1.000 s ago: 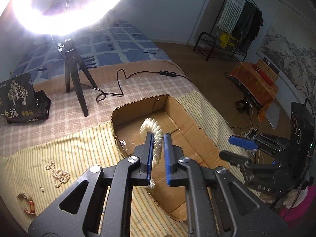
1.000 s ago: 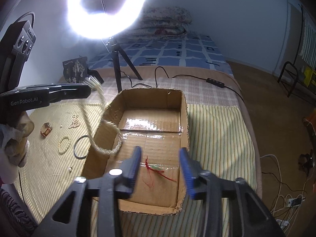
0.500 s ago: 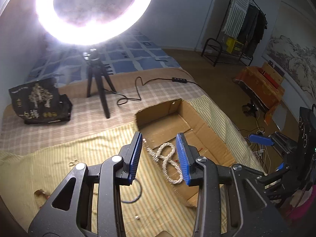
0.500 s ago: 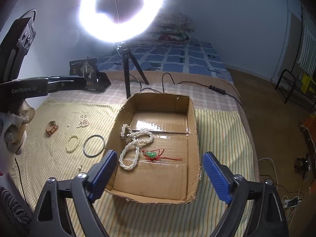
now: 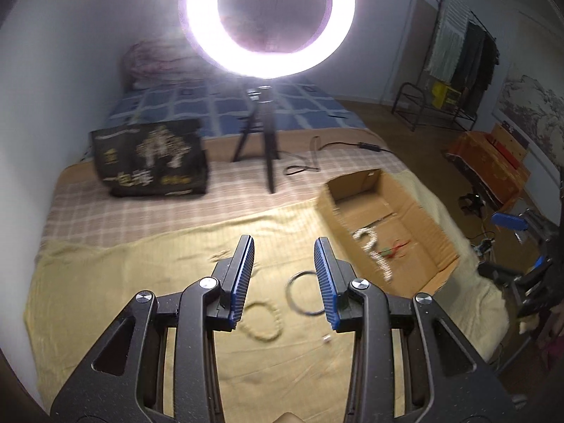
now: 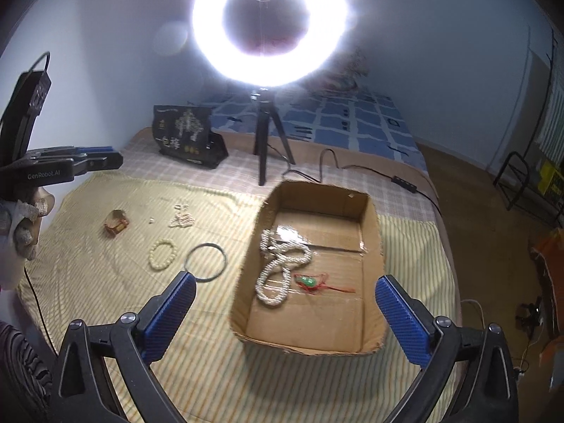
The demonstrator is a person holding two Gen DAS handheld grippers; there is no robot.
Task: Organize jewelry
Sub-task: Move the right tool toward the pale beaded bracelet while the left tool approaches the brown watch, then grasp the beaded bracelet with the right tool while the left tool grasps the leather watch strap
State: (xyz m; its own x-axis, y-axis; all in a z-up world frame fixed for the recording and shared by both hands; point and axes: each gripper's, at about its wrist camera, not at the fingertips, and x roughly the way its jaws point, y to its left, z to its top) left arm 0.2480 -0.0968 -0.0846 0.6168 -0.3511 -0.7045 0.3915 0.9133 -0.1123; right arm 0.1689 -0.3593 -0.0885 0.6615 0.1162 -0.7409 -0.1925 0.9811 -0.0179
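in the right wrist view the cardboard box sits right of centre on the striped cloth, already holding a long pearl necklace and a red-corded green charm. the rest lies loose on the cloth to the left of the box: a dark bangle just beside the box wall, a pearl bracelet next to it, a small pearl heap, and an amber clasp-like piece farther left.

the left gripper hangs over the bangle and bracelet at lower centre, fingers partly spread and empty. the right gripper is spread wide, also empty.

judging by this, the step in hand is fetching the next loose piece (probably bangle or bracelet). the next move calls for a low descent, one finger slipping inside the ring.
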